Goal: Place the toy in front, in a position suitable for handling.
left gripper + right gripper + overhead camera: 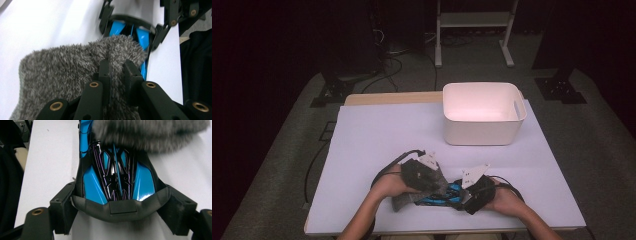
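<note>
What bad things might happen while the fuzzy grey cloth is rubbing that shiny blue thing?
1. The left tool pinches just a fold of the grey fuzzy cloth, so the cloth might slip out.
2. The right tool grips the blue and black glossy object by its wide end alone; a hard push could twist it loose.
3. This happens close to the table's near edge, so a dropped item might fall off.

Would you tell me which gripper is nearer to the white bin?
Left. The left gripper, shut on the grey fuzzy cloth, sits closer below the white bin; the right gripper is lower.
</note>
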`<move>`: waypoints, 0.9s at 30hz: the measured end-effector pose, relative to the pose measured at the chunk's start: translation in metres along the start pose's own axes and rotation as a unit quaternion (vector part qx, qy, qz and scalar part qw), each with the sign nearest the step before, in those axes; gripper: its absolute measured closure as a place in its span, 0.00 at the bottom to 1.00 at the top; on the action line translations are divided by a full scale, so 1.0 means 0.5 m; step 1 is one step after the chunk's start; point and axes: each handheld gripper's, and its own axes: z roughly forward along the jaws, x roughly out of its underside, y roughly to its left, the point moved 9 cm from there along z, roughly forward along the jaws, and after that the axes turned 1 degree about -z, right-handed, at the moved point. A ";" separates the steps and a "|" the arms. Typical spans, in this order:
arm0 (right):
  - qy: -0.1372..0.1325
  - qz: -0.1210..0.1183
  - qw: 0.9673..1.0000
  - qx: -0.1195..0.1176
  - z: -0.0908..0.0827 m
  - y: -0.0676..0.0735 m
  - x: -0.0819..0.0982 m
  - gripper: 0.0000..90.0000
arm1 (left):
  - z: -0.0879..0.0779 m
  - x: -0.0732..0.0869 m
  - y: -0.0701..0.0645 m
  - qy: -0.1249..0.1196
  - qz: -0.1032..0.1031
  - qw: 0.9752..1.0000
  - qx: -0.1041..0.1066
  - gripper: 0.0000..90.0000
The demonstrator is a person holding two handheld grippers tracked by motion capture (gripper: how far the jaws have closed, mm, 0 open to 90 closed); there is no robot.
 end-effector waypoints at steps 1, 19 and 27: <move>0.002 -0.003 1.000 0.000 0.000 -0.001 0.000 0.25 | 0.007 -0.016 -0.009 -0.005 0.006 1.000 0.010 0.88; -0.001 0.000 1.000 0.001 0.000 0.001 0.001 0.25 | 0.063 -0.051 -0.070 0.021 0.057 0.997 0.044 0.87; -0.001 -0.001 1.000 0.001 0.000 0.001 0.001 0.25 | 0.017 0.000 -0.053 0.017 0.037 0.999 0.025 0.87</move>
